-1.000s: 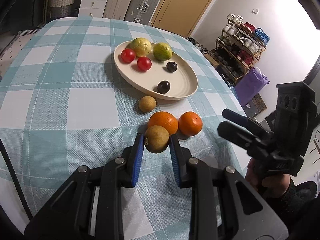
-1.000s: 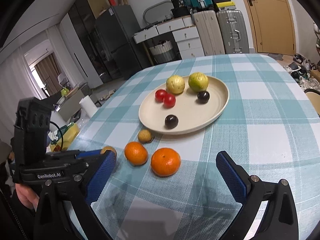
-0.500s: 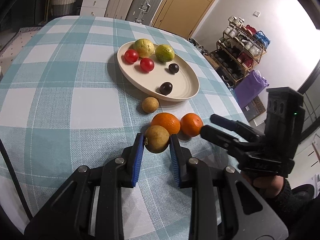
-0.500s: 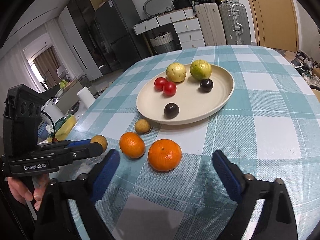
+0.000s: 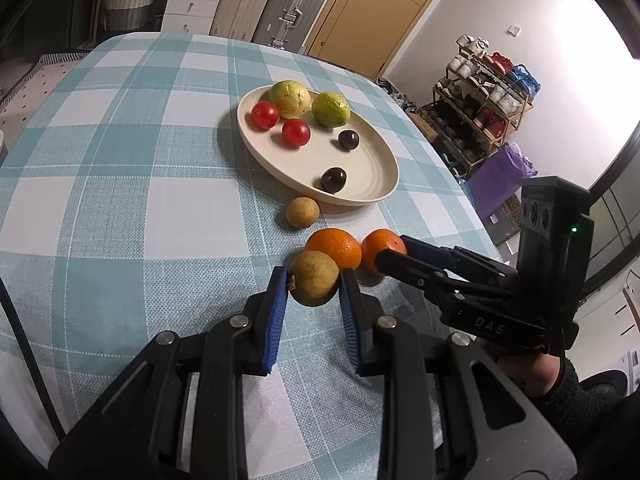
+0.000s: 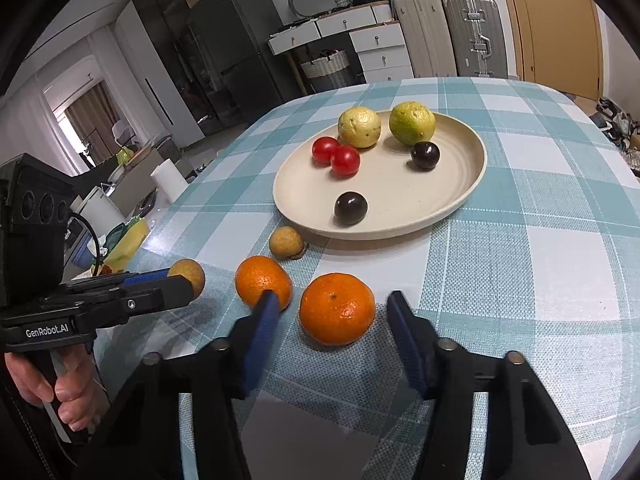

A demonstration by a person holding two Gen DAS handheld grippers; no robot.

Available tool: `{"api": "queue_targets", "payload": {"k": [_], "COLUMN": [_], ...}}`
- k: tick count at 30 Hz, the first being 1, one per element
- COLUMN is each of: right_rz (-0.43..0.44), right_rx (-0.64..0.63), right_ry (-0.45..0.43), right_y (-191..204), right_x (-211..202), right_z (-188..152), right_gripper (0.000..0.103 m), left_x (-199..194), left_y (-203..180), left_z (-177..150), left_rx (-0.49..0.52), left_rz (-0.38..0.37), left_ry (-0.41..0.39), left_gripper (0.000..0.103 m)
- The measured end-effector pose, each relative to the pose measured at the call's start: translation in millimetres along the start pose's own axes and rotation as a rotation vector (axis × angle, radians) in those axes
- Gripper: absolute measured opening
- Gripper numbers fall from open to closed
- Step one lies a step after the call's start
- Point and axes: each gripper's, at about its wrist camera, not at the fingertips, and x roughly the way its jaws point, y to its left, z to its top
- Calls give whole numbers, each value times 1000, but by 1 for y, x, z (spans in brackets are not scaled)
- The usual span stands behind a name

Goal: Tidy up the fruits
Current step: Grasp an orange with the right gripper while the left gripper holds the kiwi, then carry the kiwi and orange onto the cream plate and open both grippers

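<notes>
From the left wrist view I see my left gripper [image 5: 314, 284] clamped on a small tan fruit [image 5: 314, 283], its blue ribbed pads pressing both sides; the right wrist view shows only a part of this fruit behind the finger tip. That view shows what the left one hides: the big orange [image 6: 337, 308] sits between the fingers of my right gripper [image 6: 332, 312], which are closing, and the pads are not yet touching it (a gap is visible at each side). The second orange [image 6: 263, 282] lies just beside it, on the side away from the plate's far rim. The plate [image 6: 460, 196] is round, cream and matte, beyond both oranges. On it are two red tomatoes [image 6: 335, 155], two pale green bumpy fruits [image 6: 359, 127] and two glossy dark ones [image 6: 351, 208]. Another tan fruit [image 6: 285, 242] lies just beside the plate's near rim, on the woven checkered cloth [image 6: 560, 280].
</notes>
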Motion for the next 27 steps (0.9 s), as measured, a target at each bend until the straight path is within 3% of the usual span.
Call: {"api": "queue_targets", "payload": {"k": [3,5,16,27], "right_rz": [-4,6,7,29], "right_rx": [12,18,23,-9], "right_ry": [17,18,-41,-116], "right_y": [-2,-3,-5,-2], "right_x": [4,3,-11,-27], "right_z": [-1,-3,0,33], "right_gripper": [42,41,40,40], "left_x": [1,0,-4,7], "left_y": [2,2,0,-1], "left_z": [0,0,18,67], "left_rx": [-3,-4,7,23], "left_rz": [2,4,-1,-2], "left_ry": [-1,-4,-36,-68], "left_gripper": [23,23,23,23]}}
